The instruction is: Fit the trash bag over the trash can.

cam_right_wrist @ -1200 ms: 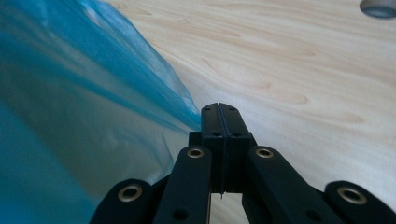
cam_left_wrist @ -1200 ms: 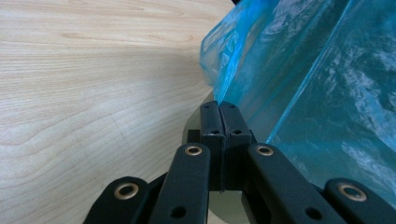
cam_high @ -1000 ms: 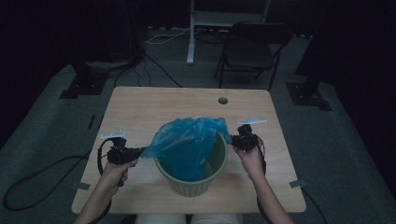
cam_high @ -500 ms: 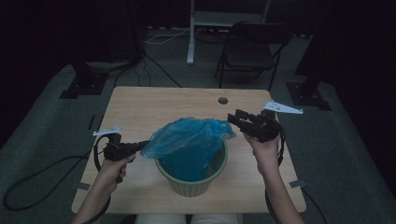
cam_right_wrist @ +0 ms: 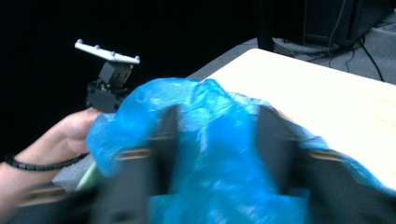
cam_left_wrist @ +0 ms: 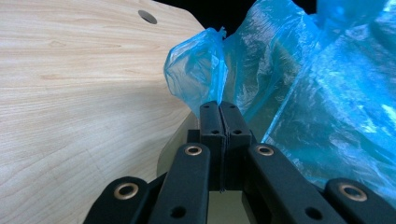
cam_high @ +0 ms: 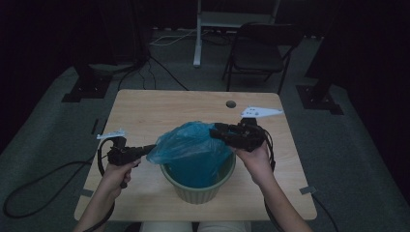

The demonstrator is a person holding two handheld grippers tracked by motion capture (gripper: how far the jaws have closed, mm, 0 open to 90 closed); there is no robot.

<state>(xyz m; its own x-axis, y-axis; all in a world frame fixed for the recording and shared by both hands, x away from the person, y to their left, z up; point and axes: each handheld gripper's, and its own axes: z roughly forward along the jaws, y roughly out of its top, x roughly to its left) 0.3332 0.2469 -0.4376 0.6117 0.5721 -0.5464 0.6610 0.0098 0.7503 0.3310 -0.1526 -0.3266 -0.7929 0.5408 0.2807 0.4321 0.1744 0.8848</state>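
Dim rm; grey floor [cam_high: 58, 121]; folding chair [cam_high: 258, 48] behind wood table [cam_high: 159, 108].

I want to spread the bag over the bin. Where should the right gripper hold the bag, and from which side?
Probably the loose bag edge on the person's right, above the bin rim, coming in from outside. The left gripper already pinches the opposite edge, so a grip there would pull the mouth open. The right gripper hovers there, jaws apart and just closing, film between them.

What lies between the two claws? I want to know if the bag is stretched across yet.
In the high view, bunched blue plastic bag over the green bin spans from left claw to right claw.
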